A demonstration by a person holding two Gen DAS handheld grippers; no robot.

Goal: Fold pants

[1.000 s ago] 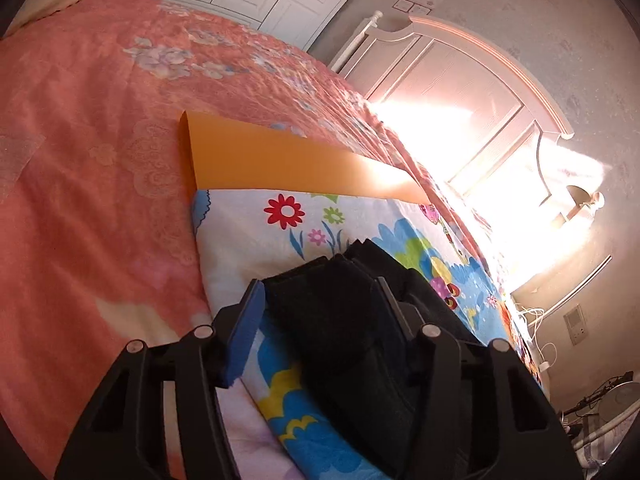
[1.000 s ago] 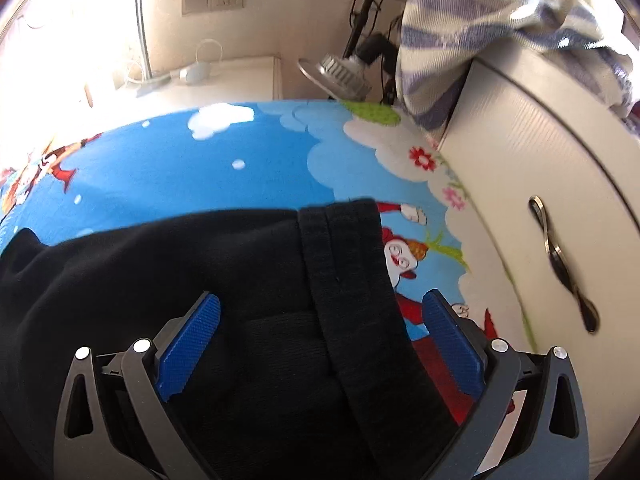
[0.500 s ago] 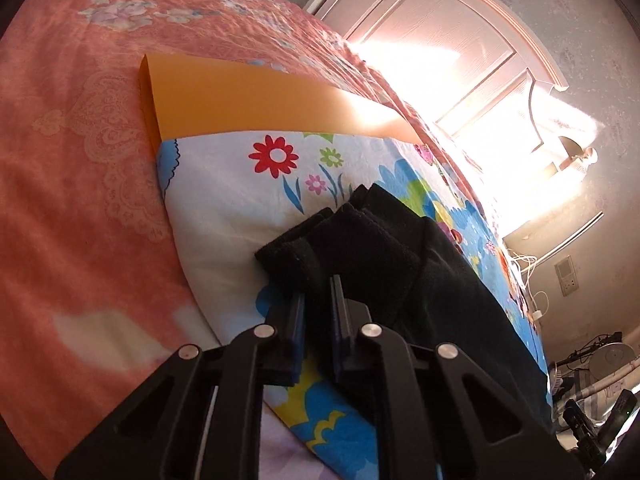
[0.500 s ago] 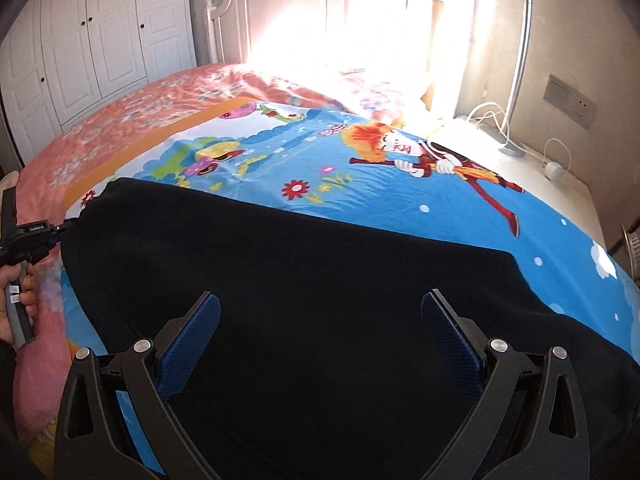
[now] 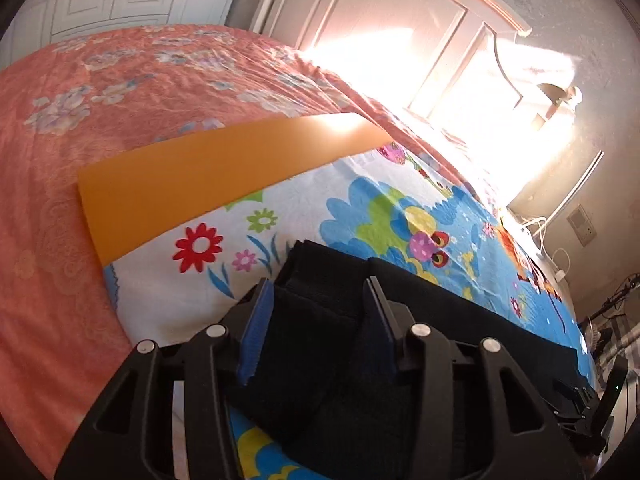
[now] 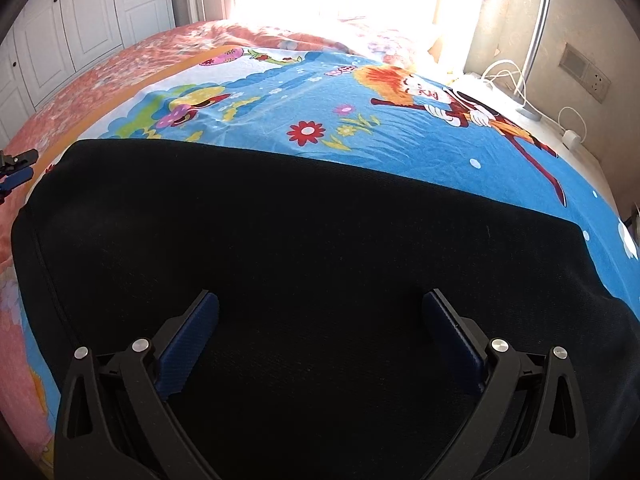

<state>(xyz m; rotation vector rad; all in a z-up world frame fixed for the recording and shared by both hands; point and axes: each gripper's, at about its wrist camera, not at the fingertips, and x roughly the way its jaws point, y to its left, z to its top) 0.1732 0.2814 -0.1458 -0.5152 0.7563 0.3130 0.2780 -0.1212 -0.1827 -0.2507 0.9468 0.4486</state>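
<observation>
1. Left wrist view: black pants (image 5: 320,344) lie flat on the cartoon sheet (image 5: 360,216), cuff end stacked double between the left gripper (image 5: 316,312) fingers.
2. Left gripper was clenched on that cuff half a second ago; its jaws are now opening, pads off the cloth. Cuff end looks placed; likely one fold done.
3. Right gripper (image 6: 320,336) hangs released over mid-pants, having swung from the waistband end a second ago; nothing grasped.
4. Judgement: next fold probably starts from the middle.
5. Bed: pink quilt (image 5: 120,92), orange board (image 5: 200,176) under the sheet edge.
6. Room: white headboard (image 5: 400,12), wardrobe doors (image 6: 80,20), strong sun glare.
</observation>
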